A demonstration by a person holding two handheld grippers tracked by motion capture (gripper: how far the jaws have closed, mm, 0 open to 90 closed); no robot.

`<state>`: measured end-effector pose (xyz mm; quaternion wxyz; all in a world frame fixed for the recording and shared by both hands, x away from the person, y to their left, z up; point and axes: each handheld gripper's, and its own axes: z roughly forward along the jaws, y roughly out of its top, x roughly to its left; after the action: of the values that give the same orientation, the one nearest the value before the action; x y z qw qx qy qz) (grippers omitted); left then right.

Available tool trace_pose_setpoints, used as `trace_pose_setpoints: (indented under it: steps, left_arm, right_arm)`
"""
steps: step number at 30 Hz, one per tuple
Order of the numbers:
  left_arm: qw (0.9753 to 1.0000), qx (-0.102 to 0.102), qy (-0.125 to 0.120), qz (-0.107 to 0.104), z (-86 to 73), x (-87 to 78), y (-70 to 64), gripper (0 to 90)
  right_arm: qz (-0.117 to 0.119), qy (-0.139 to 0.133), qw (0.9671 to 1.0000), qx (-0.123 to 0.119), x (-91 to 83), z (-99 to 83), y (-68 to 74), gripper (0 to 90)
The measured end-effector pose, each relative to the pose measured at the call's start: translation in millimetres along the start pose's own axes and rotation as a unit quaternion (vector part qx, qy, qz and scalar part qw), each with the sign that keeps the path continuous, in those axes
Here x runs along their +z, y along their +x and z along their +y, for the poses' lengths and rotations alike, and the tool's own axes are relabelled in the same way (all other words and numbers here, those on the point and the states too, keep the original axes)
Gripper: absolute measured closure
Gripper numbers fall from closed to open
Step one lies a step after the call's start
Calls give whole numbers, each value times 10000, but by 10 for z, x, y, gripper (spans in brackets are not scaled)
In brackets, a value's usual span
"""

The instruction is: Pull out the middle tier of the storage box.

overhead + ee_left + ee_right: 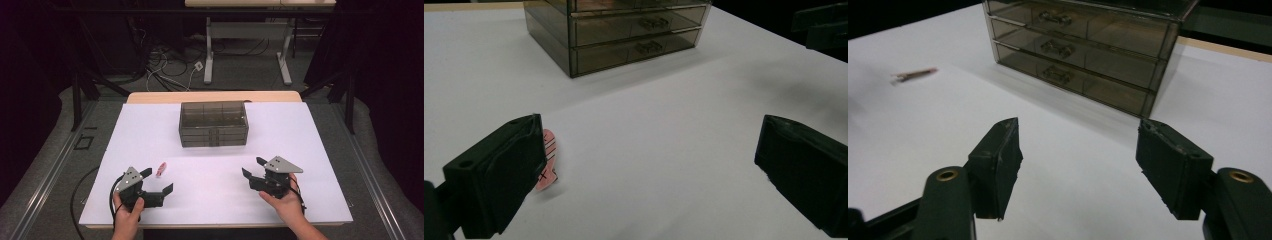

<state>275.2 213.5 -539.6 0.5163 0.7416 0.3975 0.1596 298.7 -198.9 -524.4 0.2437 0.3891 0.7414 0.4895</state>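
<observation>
A smoky clear drawer box (213, 123) stands at the middle back of the white table top (310, 145), all drawers closed (624, 30) (1083, 45). A small pink object (161, 169) lies flat in front and to the left of it; it is partly hidden behind the left jaw in the left gripper view (547, 162) and lies far off in the right gripper view (915, 74). My left gripper (159, 181) rests near the front left, open, with the pink object just beyond its left jaw. My right gripper (253, 167) rests at the front right, open and empty.
A wooden table edge (215, 96) shows behind the white top. Beyond it are desk legs (208, 60) and cables on the floor. Black cables (80, 200) trail from the grippers off the front edge.
</observation>
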Motion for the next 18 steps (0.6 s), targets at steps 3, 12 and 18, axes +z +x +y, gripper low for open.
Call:
trace_pose_setpoints:
  steps: [3, 12, 18]
  left_arm:
    - [10000, 28, 0, 4, 2, 2, 2, 4]
    - [10000, 8, 38, -10, -3, 16, 4, 4]
    - [10000, 29, 49, 14, -6, 26, 3, 3]
  right_arm:
    - [85, 18, 9999, 79, 82, 71, 16, 366]
    - [190, 93, 9998, -3, 312, 216, 91, 379]
    - [213, 206, 9995, -54, 422, 265, 123, 382]
